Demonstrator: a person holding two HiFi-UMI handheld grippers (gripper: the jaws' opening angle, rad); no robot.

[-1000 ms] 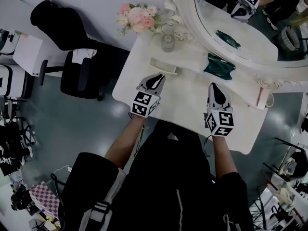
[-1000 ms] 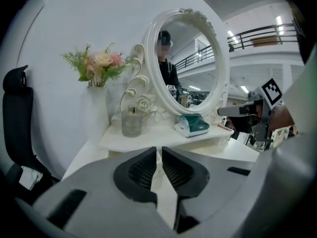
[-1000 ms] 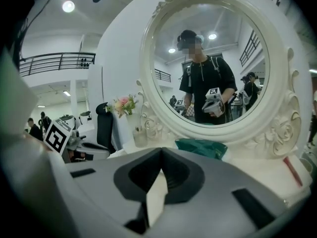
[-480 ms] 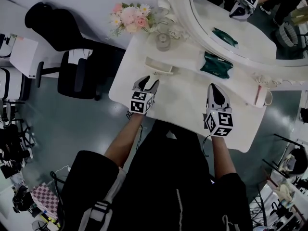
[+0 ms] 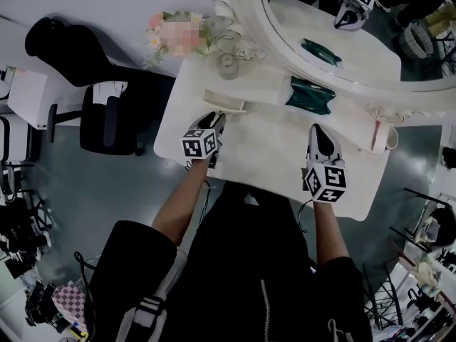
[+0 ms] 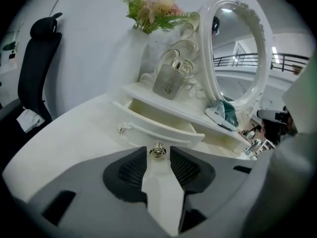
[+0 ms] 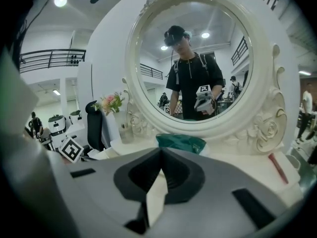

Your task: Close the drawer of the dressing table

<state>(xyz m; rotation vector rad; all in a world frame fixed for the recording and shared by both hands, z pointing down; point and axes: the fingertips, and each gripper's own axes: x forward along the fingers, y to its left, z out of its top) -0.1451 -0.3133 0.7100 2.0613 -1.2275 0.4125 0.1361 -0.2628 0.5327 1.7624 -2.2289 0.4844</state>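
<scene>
Left gripper [image 5: 216,118] has come down and forward since a moment ago. Its tips are now right at the front of the drawer [image 6: 143,128]. Its jaws opened wide and have just been closing a little. They are apart now, with the small gold knob [image 6: 158,151] between the tips, and I cannot see them squeezing it.

The drawer is not shut yet. It sticks out from under the shelf at the back left of the table [image 5: 271,155] (the left gripper view looks right into it). So the closing looks ready to start. I think the next move is a straight push on the drawer front, toward the mirror [image 5: 399,84]. A crooked push might jam the drawer.

Further right, the right gripper [image 5: 318,130] hangs over the table with its jaws pressed together and nothing in them. It is well apart from the drawer, so I think it has no part in this step.
</scene>
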